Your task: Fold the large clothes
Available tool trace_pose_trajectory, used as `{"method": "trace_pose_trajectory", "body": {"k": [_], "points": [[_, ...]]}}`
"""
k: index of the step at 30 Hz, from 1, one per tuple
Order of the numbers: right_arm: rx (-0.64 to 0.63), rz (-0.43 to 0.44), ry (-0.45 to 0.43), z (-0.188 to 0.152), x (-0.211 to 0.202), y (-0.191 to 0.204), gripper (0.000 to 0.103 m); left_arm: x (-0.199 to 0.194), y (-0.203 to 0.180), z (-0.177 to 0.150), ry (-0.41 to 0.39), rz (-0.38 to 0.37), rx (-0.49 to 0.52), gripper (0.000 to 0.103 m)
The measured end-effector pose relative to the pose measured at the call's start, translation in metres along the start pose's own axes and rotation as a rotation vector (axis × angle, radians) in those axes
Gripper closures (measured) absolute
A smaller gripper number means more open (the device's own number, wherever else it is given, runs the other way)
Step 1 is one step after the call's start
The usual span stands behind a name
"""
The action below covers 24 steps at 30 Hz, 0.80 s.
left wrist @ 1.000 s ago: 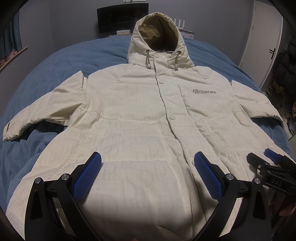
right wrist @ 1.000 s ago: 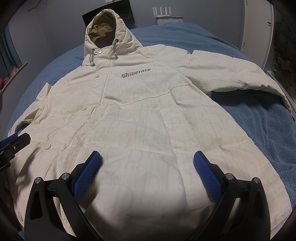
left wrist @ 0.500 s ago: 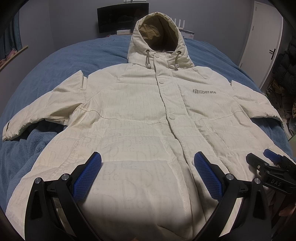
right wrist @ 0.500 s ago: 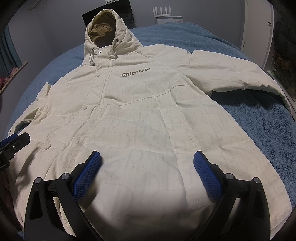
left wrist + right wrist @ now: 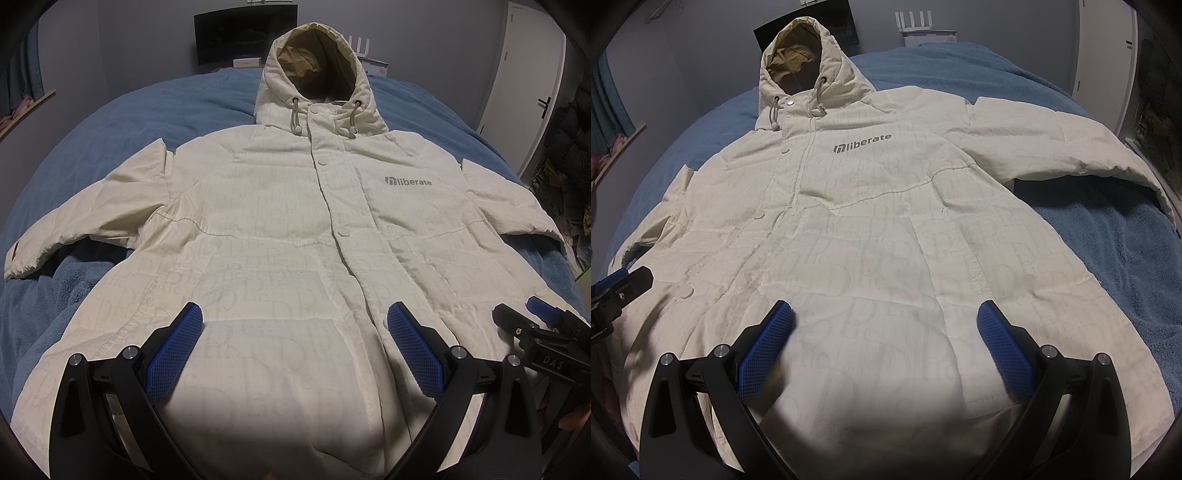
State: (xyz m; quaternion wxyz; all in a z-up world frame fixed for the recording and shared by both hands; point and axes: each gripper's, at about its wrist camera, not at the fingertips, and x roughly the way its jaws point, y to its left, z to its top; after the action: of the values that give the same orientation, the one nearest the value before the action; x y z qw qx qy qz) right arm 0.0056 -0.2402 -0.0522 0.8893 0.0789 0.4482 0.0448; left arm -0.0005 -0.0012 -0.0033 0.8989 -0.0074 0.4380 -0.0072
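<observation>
A cream hooded puffer jacket point(image 5: 280, 229) with a grey "liberate" logo lies flat, front up, on a blue bed; it also fills the right wrist view point(image 5: 886, 229). Both sleeves are spread outward and the hood points away. My left gripper point(image 5: 294, 325) is open and empty, hovering over the hem left of the button placket. My right gripper point(image 5: 885, 325) is open and empty over the hem's right half. The right gripper shows at the left wrist view's right edge point(image 5: 532, 325). The left gripper shows at the right wrist view's left edge point(image 5: 620, 284).
The blue blanket point(image 5: 122, 122) covers the bed around the jacket. A dark monitor point(image 5: 243, 37) and a white router point(image 5: 916, 20) stand beyond the bed's far edge. A white door point(image 5: 532, 74) and piled dark clothes point(image 5: 569, 147) are on the right.
</observation>
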Motion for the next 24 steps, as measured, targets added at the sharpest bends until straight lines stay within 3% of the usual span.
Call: {"method": "trace_pose_trajectory", "body": {"k": [7,12,15,17,22,24], "points": [[0.013,0.004,0.001,0.019,-0.016,0.002,0.006,-0.008,0.001,-0.004,-0.020,-0.026,-0.028,0.006],[0.024,0.007,-0.130,0.050,-0.062,-0.008,0.006,-0.030,-0.005,0.014,-0.066,-0.073,0.008,0.006],[0.045,-0.098,-0.231,0.075,-0.086,-0.028,0.006,-0.035,-0.007,0.037,-0.045,-0.055,0.032,0.006],[0.058,-0.130,-0.253,0.092,-0.093,-0.044,0.006,-0.039,-0.002,0.061,-0.039,-0.042,0.014,0.006],[0.116,-0.227,-0.219,0.122,-0.081,-0.098,0.006,-0.052,0.011,0.111,-0.154,-0.072,-0.047,0.006],[0.199,-0.183,-0.178,0.125,-0.065,-0.130,0.006,-0.046,0.008,0.124,-0.162,-0.049,-0.001,0.006]]}}
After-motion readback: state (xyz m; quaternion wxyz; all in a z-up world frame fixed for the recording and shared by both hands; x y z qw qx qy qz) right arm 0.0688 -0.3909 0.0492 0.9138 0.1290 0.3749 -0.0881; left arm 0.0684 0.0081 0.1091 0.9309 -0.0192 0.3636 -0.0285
